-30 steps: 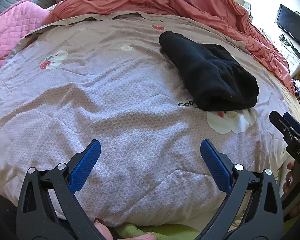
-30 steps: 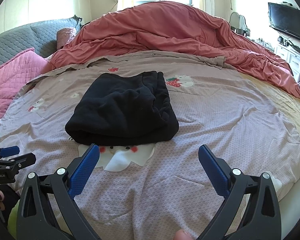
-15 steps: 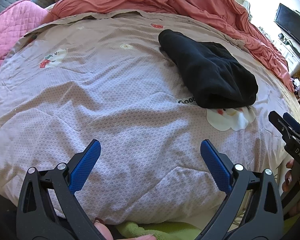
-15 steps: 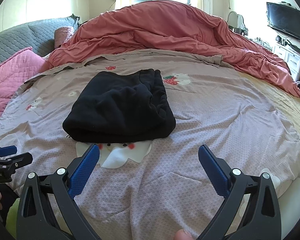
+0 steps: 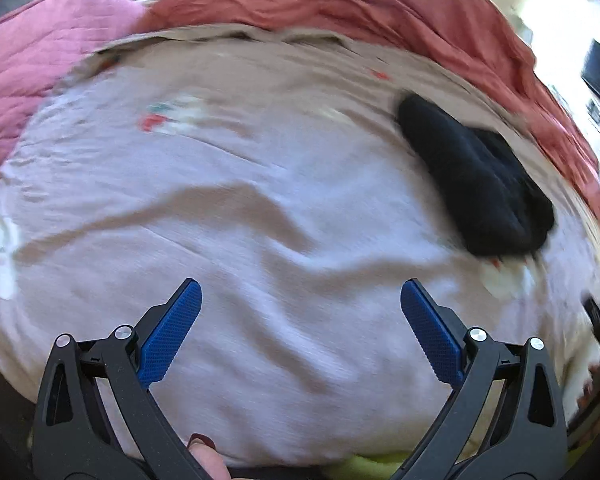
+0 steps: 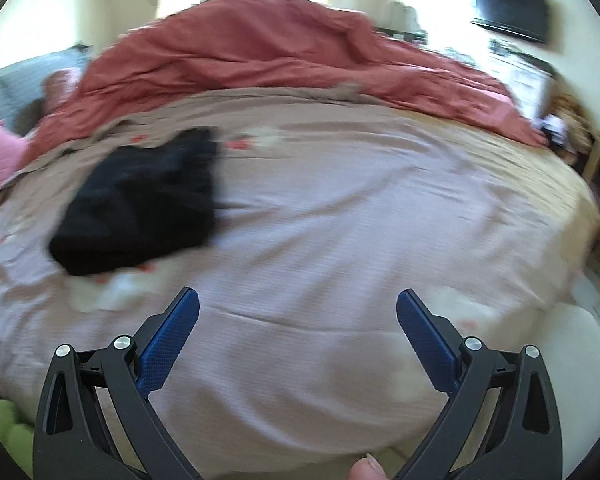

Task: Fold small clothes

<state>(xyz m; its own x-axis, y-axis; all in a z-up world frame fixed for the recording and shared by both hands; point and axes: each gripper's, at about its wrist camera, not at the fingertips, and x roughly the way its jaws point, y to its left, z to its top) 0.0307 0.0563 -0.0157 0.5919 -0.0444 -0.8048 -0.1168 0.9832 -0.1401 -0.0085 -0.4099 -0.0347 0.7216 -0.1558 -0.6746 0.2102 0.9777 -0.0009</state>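
Note:
A folded black garment [image 5: 480, 184] lies on the mauve printed bedsheet [image 5: 240, 208], at the right in the left wrist view and at the left in the right wrist view [image 6: 140, 208]. My left gripper [image 5: 300, 312] is open and empty, near the bed's front edge, well short and left of the garment. My right gripper [image 6: 298, 320] is open and empty, also at the front edge, right of the garment. Both views are motion-blurred.
A rumpled red-brown duvet [image 6: 280, 52] is heaped along the far side of the bed. A pink quilted pillow [image 5: 32, 64] lies at the far left. A wall TV [image 6: 508, 8] and white furniture stand at the right. Something lime green [image 6: 4, 428] lies below the bed's front edge.
Both grippers have swung away from the garment: it slid right in the left view and left in the right view. Both views are now blurred. The jaws stay open.

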